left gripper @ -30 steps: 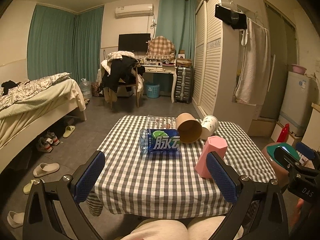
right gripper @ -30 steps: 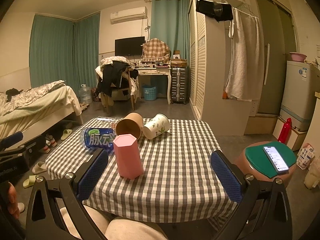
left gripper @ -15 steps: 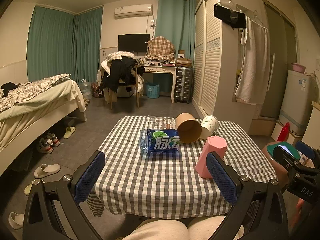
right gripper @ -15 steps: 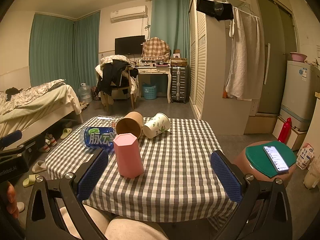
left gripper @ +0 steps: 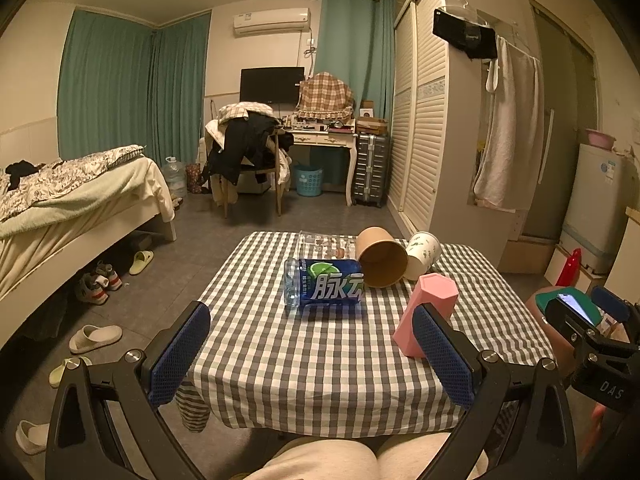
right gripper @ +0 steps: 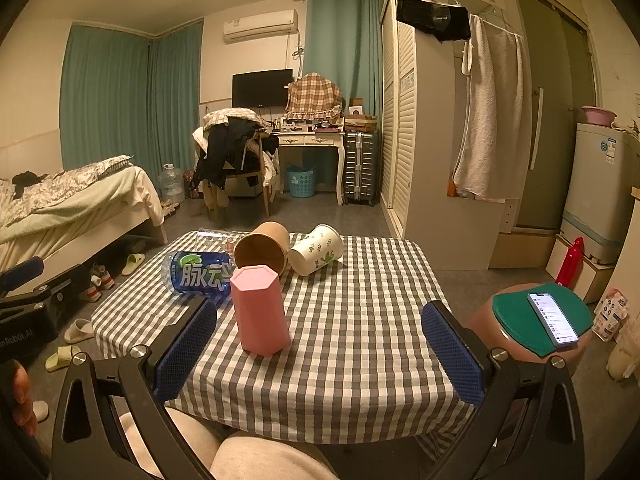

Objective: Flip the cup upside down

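1. At the far left of the checked counter (right gripper: pixel 360 320), a blue drink bottle (right gripper: pixel 198 274) is seen lying on its side, with a clear container (left gripper: pixel 324 242) behind it at the far edge.
2. A brown paper cup (right gripper: pixel 262 250) and a white printed cup (right gripper: pixel 316 250) are found lying on their sides further right, mouths turned toward the near edge, the two just beside each other.
3. The pink cup (right gripper: pixel 262 310) is seen standing on the counter, nearer the person than the fallen cups; its long axis is close to vertical. Whether its top is open or closed cannot be told.
4. The left tool (left gripper: pixel 312 360) is held with its jaws spread wide and nothing between them, back at the near counter edge. In its view the pink cup (left gripper: pixel 426 312) lies ahead and to the right, partly hidden by the right-hand pad.
5. The right tool (right gripper: pixel 320 352) is likewise held wide apart and empty. In its view the pink cup stands ahead and left of centre, just inside the left pad.
6. The pink cup is judged the likely target, with the right tool the better aligned; a short advance and leftward shift would be needed so that the walls are straddled before any turn-over.
7. A phone (right gripper: pixel 554 318) is seen on a green-topped stool (right gripper: pixel 516 320) at the far right, well apart from the counter.
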The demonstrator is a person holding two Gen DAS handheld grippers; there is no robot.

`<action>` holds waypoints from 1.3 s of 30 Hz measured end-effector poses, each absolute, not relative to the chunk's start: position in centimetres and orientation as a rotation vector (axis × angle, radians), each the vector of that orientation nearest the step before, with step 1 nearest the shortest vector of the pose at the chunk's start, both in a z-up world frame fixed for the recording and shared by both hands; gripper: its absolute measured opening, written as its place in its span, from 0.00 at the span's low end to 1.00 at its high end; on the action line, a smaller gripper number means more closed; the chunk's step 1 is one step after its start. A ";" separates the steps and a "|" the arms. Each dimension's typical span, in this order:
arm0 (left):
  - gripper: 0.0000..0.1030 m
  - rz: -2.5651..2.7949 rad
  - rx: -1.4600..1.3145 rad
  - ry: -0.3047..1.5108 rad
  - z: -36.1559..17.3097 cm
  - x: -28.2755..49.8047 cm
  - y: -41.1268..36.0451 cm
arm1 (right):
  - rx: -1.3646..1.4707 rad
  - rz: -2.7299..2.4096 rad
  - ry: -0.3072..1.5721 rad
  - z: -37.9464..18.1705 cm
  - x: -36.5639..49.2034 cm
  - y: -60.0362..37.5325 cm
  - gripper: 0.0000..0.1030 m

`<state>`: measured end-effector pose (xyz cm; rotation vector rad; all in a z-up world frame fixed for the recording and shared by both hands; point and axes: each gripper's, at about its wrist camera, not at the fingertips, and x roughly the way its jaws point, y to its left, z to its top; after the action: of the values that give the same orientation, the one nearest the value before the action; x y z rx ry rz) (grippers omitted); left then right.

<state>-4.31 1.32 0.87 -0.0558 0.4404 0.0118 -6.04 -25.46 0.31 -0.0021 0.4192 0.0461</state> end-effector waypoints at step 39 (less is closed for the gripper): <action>1.00 0.013 -0.049 0.449 0.4 -4.5 1.8 | -0.006 0.048 0.444 -0.5 -5.8 -25.3 1.00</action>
<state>-4.46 1.76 0.38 -0.0491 0.4495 0.0125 -5.77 -25.27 -0.52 -0.0056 0.4438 0.0480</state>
